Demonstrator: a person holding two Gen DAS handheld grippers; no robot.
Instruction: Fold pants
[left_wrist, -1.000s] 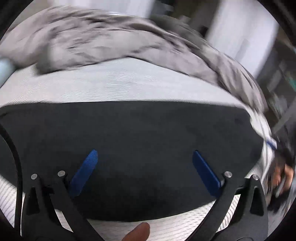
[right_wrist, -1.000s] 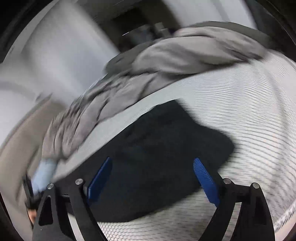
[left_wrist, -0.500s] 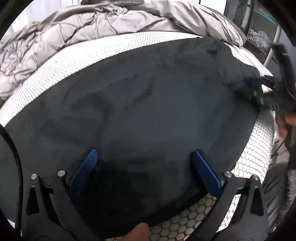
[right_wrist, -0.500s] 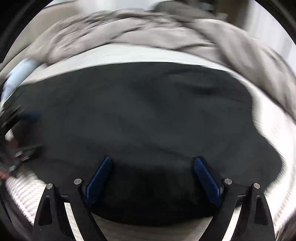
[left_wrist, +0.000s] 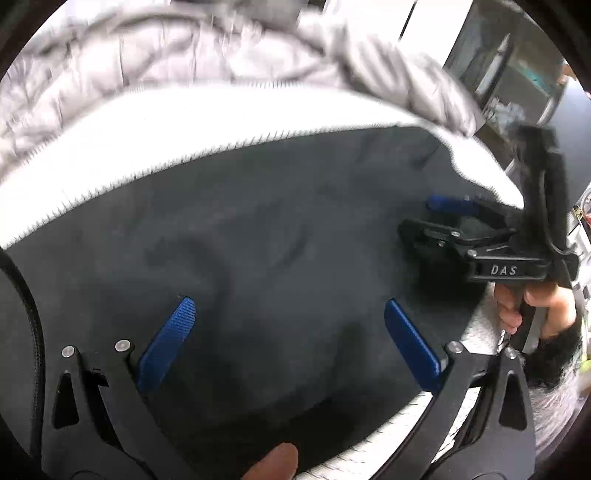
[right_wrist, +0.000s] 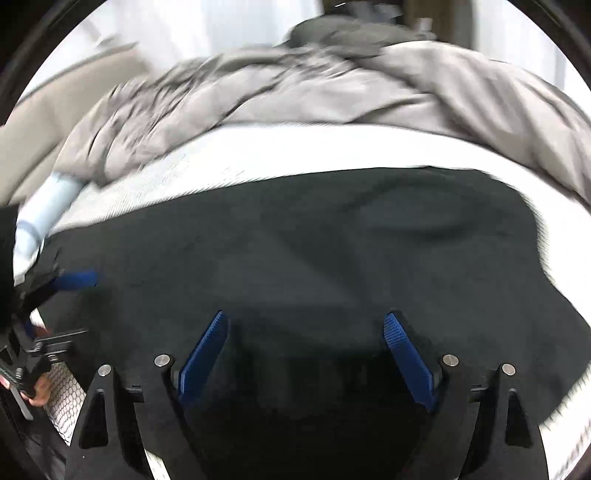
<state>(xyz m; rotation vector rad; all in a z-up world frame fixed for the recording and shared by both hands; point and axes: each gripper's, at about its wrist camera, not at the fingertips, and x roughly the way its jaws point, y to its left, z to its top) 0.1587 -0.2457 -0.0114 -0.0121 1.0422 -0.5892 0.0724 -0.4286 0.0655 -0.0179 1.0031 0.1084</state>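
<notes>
The dark soft-cloth pants (left_wrist: 258, 240) lie flat across the white honeycomb-patterned bed (left_wrist: 221, 125), filling mid-frame. Left tongs (left_wrist: 291, 339) and right tongs (right_wrist: 306, 354) both stand apart, empty. The cloth looks light and limp; best pinched at an edge or corner.

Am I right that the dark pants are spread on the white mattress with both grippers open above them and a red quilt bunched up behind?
Not quite: the quilt is grey, not red, as the right wrist view shows. The rest holds: the dark pants lie spread on the white mattress, with the left gripper and right gripper open above them.
</notes>
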